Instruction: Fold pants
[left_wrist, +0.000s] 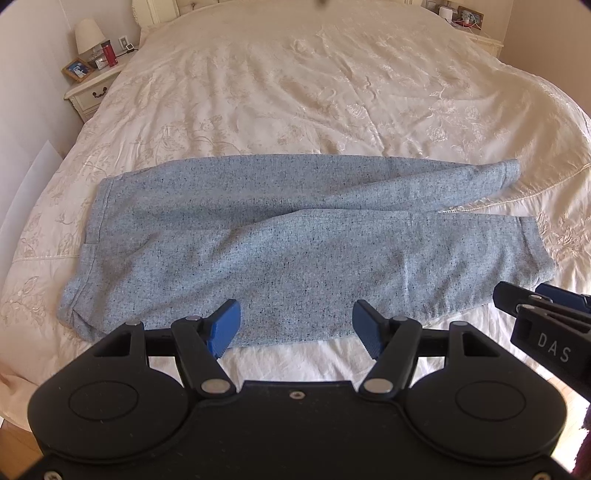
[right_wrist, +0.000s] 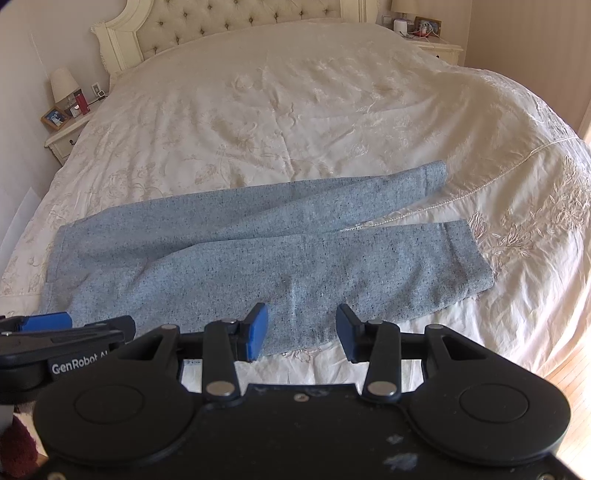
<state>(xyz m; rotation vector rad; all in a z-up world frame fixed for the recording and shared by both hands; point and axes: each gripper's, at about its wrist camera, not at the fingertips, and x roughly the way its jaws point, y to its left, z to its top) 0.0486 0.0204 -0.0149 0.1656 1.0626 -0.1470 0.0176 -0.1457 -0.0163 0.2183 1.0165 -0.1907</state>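
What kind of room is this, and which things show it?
Most likely a bedroom: a large bed with a tufted headboard, and a nightstand carrying a lamp and a photo frame.

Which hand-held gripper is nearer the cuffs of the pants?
Right. The right hand-held gripper hangs open over the near leg of the pants, partway toward the cuffs. The left hand-held gripper, also open, sits further toward the waistband.

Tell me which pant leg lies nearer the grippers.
The front leg, whose long edge runs just beyond both open grippers. The back leg lies behind it, angling away toward the headboard, its cuff apart from the front cuff.
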